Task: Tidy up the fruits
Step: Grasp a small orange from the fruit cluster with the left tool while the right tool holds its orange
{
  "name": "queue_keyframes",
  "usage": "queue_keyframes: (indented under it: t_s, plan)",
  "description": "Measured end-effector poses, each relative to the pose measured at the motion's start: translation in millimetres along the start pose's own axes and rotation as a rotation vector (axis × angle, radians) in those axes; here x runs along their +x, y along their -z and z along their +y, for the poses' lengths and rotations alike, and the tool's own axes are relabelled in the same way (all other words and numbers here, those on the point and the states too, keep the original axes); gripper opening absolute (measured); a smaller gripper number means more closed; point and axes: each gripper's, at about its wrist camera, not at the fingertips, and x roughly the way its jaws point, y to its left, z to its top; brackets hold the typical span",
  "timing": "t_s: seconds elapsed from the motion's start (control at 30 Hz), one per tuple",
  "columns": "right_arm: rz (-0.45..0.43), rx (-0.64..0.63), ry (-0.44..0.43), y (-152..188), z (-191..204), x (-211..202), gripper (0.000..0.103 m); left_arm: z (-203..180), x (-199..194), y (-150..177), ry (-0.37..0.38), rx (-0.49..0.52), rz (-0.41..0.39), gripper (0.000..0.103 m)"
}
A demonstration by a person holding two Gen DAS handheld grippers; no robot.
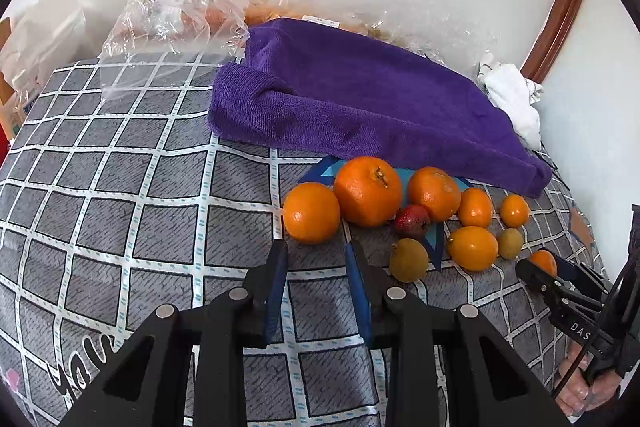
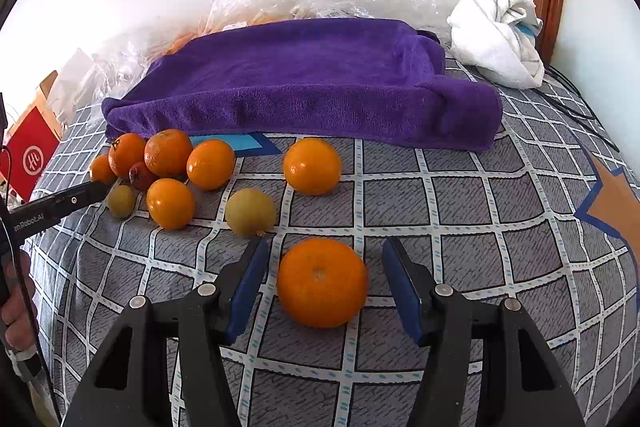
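Fruits lie on the checked bed cover (image 2: 460, 195), in front of a purple towel (image 2: 304, 79) well beyond both sets of fingers. The big mandarin (image 2: 322, 283) sits between the right gripper (image 2: 324, 247) fingers, which stand apart and clear of its skin, likely set apart from the rest for sorting. The cluster (image 1: 400, 215) of oranges, kumquats and small brown fruits lies just past the left gripper (image 1: 316, 247), whose fingers are nearly closed on nothing.
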Motion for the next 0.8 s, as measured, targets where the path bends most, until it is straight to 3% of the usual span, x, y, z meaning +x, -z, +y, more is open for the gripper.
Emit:
queue_keyframes:
  t_s: [0.23,0.4,0.63,0.8]
  plan:
    - [0.006,0.022,-0.027,3,-6,-5,0.059,-19,11,-15,0.028,0.032,0.030,0.029]
    - [0.019,-0.014,-0.027,6,-5,-8,0.057,-23,18,-19,-0.047,0.020,0.028,0.029]
    - [0.019,0.001,-0.077,8,-13,-12,0.057,-13,21,-23,-0.094,-0.023,-0.008,0.029]
    - [0.019,0.026,-0.092,4,-12,-9,0.042,-7,19,-25,-0.100,-0.032,-0.015,0.028]
